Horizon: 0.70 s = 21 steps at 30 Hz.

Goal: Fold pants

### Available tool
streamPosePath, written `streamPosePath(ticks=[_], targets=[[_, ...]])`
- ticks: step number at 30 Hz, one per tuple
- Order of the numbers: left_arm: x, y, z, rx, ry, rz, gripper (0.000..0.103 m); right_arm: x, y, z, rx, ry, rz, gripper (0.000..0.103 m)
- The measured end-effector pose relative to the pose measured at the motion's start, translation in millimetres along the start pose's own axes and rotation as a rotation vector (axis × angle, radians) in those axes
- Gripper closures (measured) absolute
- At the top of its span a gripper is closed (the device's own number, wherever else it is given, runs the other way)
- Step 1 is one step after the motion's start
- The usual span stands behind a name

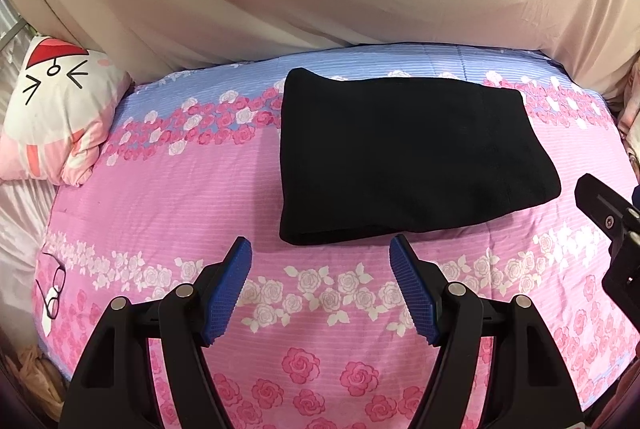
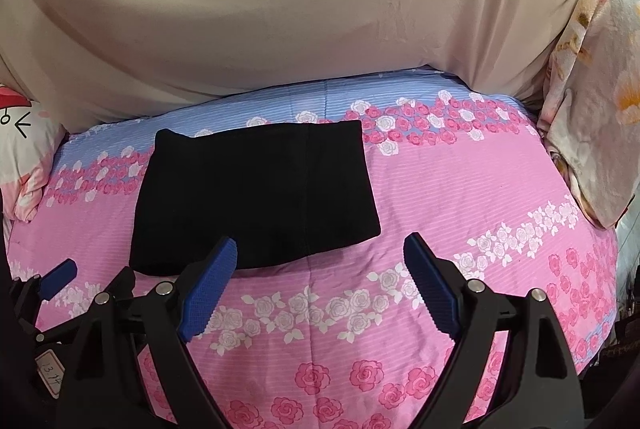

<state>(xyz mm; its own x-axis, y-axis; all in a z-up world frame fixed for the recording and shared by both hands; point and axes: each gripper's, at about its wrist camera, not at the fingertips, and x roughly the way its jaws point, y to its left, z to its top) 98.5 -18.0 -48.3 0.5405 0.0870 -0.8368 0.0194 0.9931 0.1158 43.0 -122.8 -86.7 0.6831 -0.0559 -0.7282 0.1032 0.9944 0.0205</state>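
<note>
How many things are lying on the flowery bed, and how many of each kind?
Folded black pants: 1
Cartoon pillow: 1
Flowery cream blanket, at the bed's edge: 1
Glasses: 1
Total: 4

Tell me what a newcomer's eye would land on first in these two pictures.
First, the black pants, folded into a compact block, lying mid-bed on the pink rose-print bedsheet. Next, the blue-padded left gripper and right gripper, both open and empty on the near side of the pants. Then the cartoon pillow at the bed's left edge.
</note>
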Motion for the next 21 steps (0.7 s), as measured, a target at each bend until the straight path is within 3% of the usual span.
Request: streamPosePath(ticks=[7, 13, 21], targets=[[-2.8, 2.7, 4.7, -0.01, -0.029, 0.021, 0.029, 1.0, 0.6, 2.1, -0.005, -0.007, -0.006, 0.019], [-8.4, 3.4, 9.0, -0.005, -0.074, 0.03, 0.017, 2.8, -0.6, 4.2, -0.004, -0.01, -0.015, 0.019], [-6.5, 2.2, 11.5, 0.004, -0.07, 0.014, 0.017, 4.5, -0.2, 4.3, -0.002, -0.012, -0.021, 0.019]])
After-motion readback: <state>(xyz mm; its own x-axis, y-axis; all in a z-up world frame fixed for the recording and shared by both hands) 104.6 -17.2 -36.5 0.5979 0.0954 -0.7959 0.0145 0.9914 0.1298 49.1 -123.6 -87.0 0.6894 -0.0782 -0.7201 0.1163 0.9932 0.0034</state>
